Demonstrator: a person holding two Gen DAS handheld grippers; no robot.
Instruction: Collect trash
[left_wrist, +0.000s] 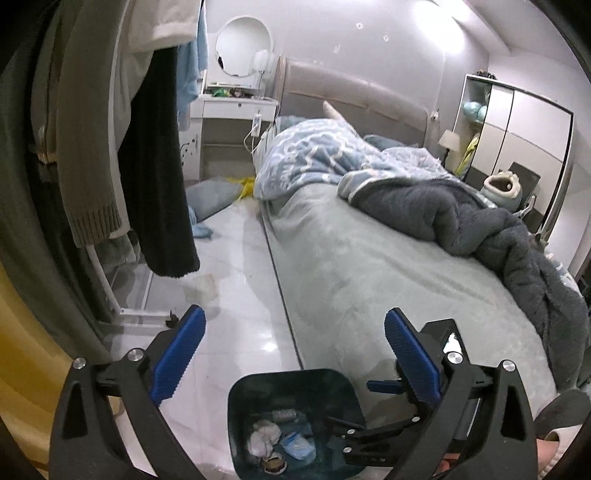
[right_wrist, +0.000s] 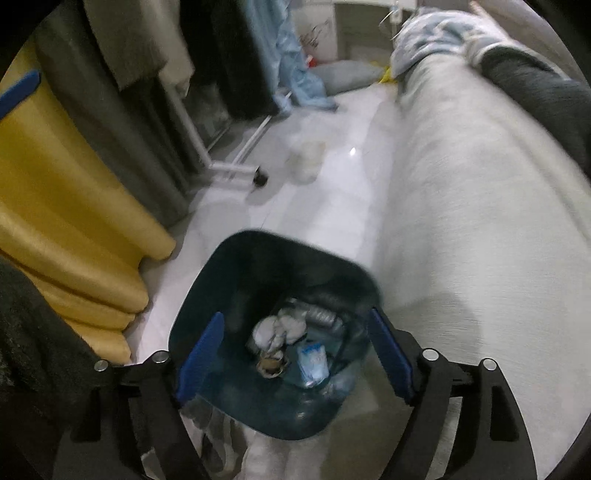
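A dark teal bin stands on the pale floor beside the bed. In it lie crumpled white tissue, a blue-and-white packet, a clear bottle and a small brown round thing. My right gripper hangs open right over the bin's mouth, with nothing between its blue pads. My left gripper is open wide and empty, higher up, facing the floor and the bed's edge. A crumpled translucent cup or wrapper lies on the floor further ahead.
The bed with heaped blankets fills the right. On the left are hanging clothes on a white rack, a yellow curtain and a small dark object by the rack's foot. A pillow lies on the floor at the back.
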